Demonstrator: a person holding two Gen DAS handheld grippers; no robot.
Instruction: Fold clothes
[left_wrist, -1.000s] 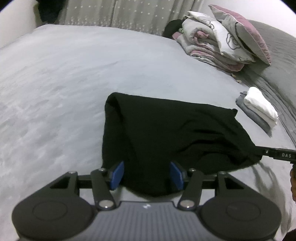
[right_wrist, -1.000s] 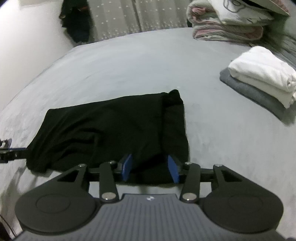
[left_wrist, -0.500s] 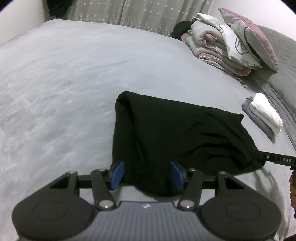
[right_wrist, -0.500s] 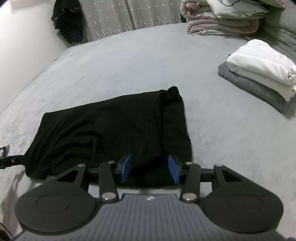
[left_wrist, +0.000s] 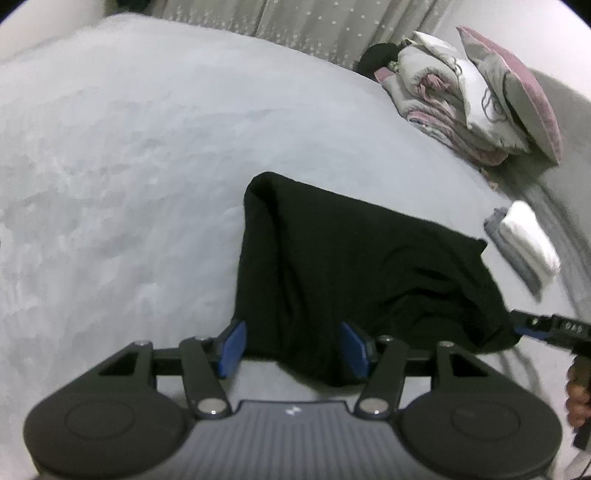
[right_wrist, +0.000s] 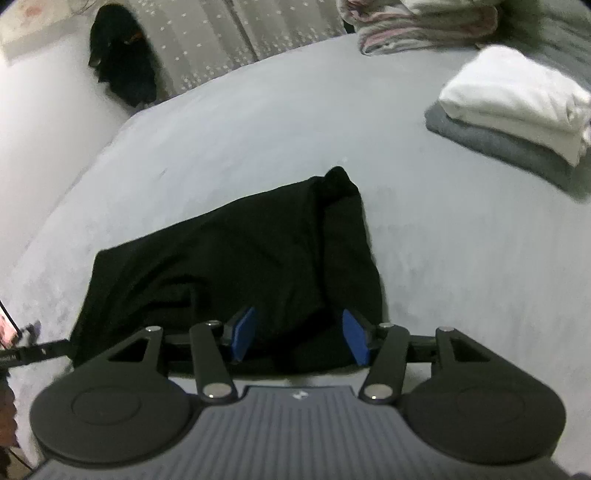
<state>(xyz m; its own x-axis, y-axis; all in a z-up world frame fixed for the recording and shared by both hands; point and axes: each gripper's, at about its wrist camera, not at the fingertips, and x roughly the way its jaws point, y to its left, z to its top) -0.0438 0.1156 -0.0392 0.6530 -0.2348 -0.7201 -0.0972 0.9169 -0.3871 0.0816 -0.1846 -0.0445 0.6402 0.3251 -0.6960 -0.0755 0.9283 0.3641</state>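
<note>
- Since a second ago, the right gripper has spread: its blue pads stand wider apart than before and are opening, with black cloth between them but no visible squeeze on it.
- The left gripper looks much the same as earlier, its blue pads apart with the near hem between them, not pressed together.
- Both views have rolled a little; the folded black knit garment has not shifted on the bed.
- The garment lies flat on the pale grey plush bedspread, its near edge reaching in between the fingers of both tongs: the left at one near corner, the right at the other.
- In the left view, the right tool's black finger touches the cloth's far right corner.
- A folded white garment on a folded grey one lies well apart, to the right.
- Pink and grey folded quilts with a pillow sit at the far end.
</note>
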